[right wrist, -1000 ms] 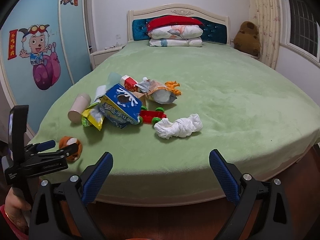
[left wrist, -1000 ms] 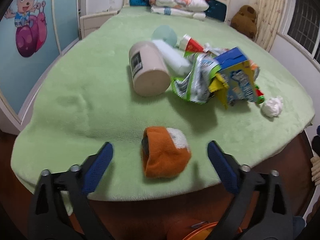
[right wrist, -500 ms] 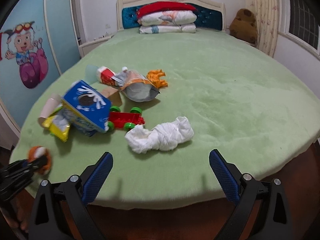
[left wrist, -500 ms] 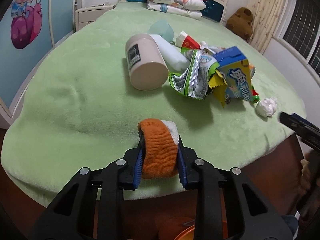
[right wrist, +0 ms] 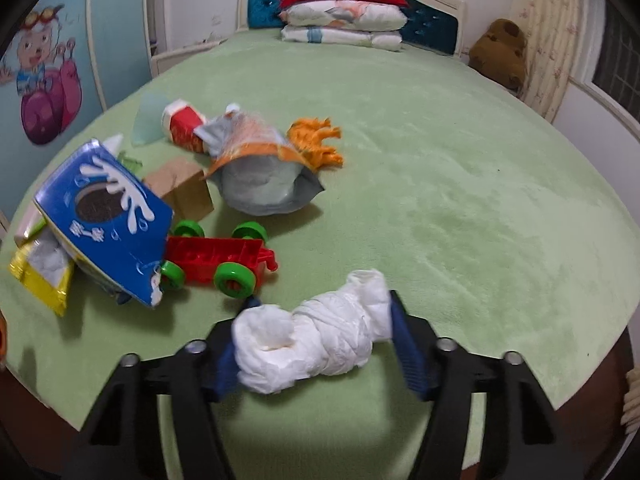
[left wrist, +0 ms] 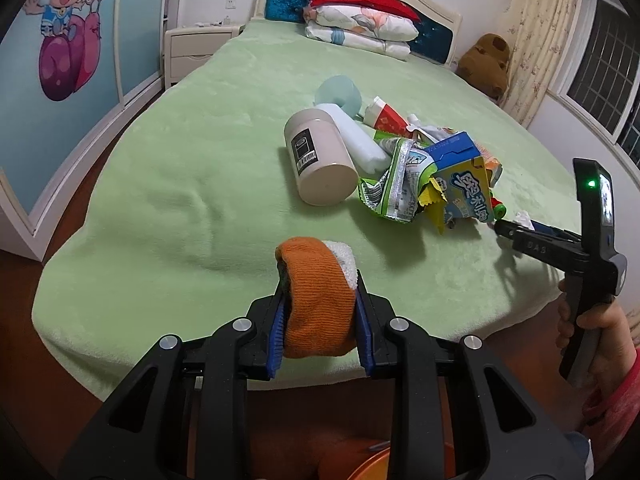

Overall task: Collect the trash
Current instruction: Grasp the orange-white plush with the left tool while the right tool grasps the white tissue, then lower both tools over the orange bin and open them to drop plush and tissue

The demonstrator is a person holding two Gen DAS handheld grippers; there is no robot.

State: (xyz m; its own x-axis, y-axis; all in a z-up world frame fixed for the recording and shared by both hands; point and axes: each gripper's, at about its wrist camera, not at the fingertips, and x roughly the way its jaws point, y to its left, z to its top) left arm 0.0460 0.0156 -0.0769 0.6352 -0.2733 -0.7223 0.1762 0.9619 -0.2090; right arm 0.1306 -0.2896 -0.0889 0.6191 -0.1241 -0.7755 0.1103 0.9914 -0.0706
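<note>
Left gripper (left wrist: 320,332) had its jaws clamped on the orange sock (left wrist: 318,300), both blue pads pressed into its sides, right at the near edge of the bed (left wrist: 180,200). White part of the sock poked out on the far right side.

Right gripper (right wrist: 316,344) was around the white wad (right wrist: 312,344), which sat between the jaws. The left pad touched it, and the right pad was right against its far end, but that view's blurry, so I couldn't tell if it was actually squeezed or just bracketed.

Further out was the trash pile: blue box (right wrist: 104,220) tipped over a red toy car (right wrist: 216,258) with green wheels, a yellow wrapper (right wrist: 42,276) tucked under the box, a grey-orange bag (right wrist: 264,184) behind them. In the left view, a beige jar (left wrist: 320,160) lay on its side next to a green wrapper (left wrist: 396,184). Pillows (left wrist: 360,28) were stacked at the headboard.
</note>
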